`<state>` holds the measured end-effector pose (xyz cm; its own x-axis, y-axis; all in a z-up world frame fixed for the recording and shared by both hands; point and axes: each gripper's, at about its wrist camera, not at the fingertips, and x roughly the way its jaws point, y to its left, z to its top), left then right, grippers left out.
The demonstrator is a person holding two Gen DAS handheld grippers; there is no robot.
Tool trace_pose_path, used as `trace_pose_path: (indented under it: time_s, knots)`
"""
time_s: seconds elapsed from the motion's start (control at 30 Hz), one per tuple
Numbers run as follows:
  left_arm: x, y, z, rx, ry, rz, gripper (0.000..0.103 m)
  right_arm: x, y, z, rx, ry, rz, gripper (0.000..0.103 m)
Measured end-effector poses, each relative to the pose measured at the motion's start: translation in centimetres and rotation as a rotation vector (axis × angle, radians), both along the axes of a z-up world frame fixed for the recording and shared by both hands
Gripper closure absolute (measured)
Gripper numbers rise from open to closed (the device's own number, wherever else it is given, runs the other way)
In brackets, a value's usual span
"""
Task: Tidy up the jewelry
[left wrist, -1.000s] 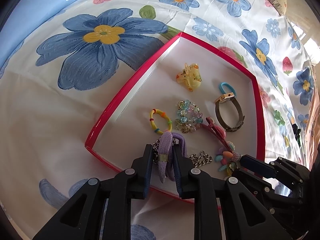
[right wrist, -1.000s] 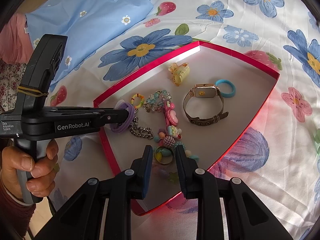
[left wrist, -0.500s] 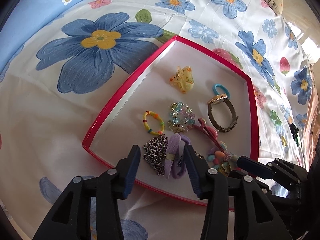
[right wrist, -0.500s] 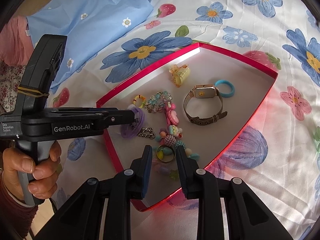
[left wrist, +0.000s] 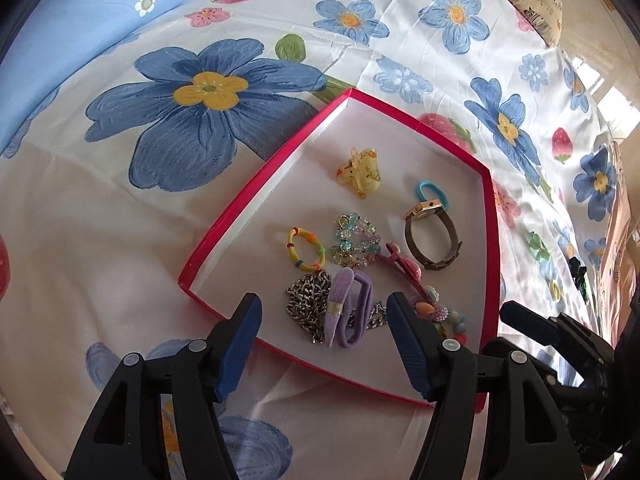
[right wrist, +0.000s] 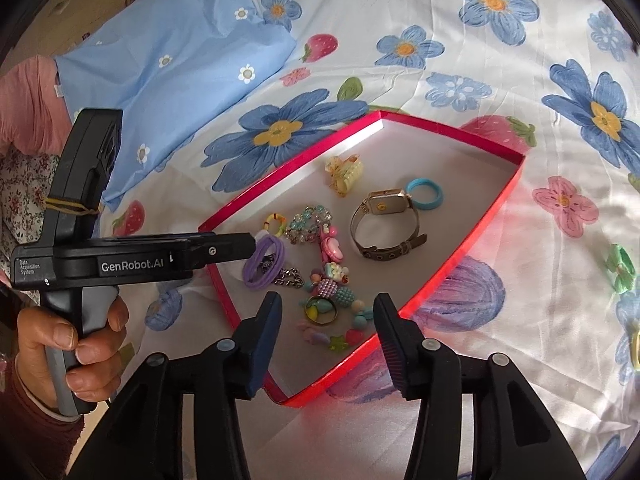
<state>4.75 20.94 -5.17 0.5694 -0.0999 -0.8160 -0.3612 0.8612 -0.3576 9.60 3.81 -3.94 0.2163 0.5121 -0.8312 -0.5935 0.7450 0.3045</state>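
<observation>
A red-rimmed tray [left wrist: 256, 184] [right wrist: 476, 140] lies on a floral bedsheet and holds jewelry. A purple hair tie [left wrist: 347, 309] [right wrist: 264, 261] lies on a silver chain [left wrist: 306, 303] near the tray's front corner. My left gripper [left wrist: 324, 322] is open just above and behind the purple tie, not touching it. My right gripper [right wrist: 326, 332] is open over a ring [right wrist: 320, 311] and a beaded bracelet [right wrist: 336, 296]. A watch [left wrist: 430, 236] [right wrist: 384, 224], yellow claw clip [left wrist: 360, 172], blue ring tie [right wrist: 424, 194], crystal bracelet [left wrist: 354, 240], yellow band [left wrist: 305, 249] and pink clip [left wrist: 404, 266] also lie inside.
A blue pillowcase [right wrist: 168, 64] lies at the far left. A green flower clip [right wrist: 620, 268] and a yellow item [right wrist: 634, 346] lie on the sheet right of the tray. A hand [right wrist: 68, 344] holds the left gripper's handle.
My left gripper opened and let go of the purple hair tie, which now lies on the chain in the tray. My right gripper opened and released the ring, then drew back slightly.
</observation>
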Motion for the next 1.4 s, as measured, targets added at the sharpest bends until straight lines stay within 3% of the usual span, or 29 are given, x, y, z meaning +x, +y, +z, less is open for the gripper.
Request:
trace_pose_path:
  time_s: [0.27, 0.5, 0.57, 0.63, 0.77, 0.87, 0.93, 1.17, 1.4]
  knots:
    - [-0.6, 0.1, 0.5, -0.012, -0.009, 0.004, 0.036, -0.1, -0.5, 0.3, 0.008, -0.004, -0.014, 0.052]
    - [-1.6, 0.4, 0.9, -0.015, -0.015, 0.025, 0.029, -0.5, -0.8, 0.8, 0.020, -0.014, -0.020, 0.045]
    - [-2.3, 0.4, 1.3, -0.010, -0.020, 0.036, 0.025, -0.6, -1.1, 1.0, 0.028, -0.015, -0.031, 0.042]
    - [-3.1, 0.3, 1.6, -0.007, -0.031, 0.043, 0.024, -0.7, -1.5, 1.2, 0.050, -0.011, -0.044, 0.032]
    - [-5.1, 0.2, 2.2, -0.010, -0.054, 0.067, 0.022, -1.1, -2.7, 1.6, 0.113, 0.000, -0.073, 0.029]
    - [-7.0, 0.1, 2.3, -0.016, -0.069, 0.102, 0.011, -1.6, -3.5, 1.8, 0.149, -0.001, -0.093, 0.024]
    - [-8.5, -0.1, 2.4, -0.007, -0.087, 0.128, 0.010, -1.9, -4.1, 1.9, 0.171, 0.003, -0.107, 0.024]
    - [-12.3, -2.9, 3.9, 0.155, -0.124, 0.149, 0.010, -3.0, -5.7, 2.5, 0.217, -0.024, -0.143, 0.024]
    - [-14.8, -6.8, 5.4, 0.338, -0.147, 0.132, 0.008, -4.1, -6.8, 3.8, 0.217, -0.075, -0.150, 0.017]
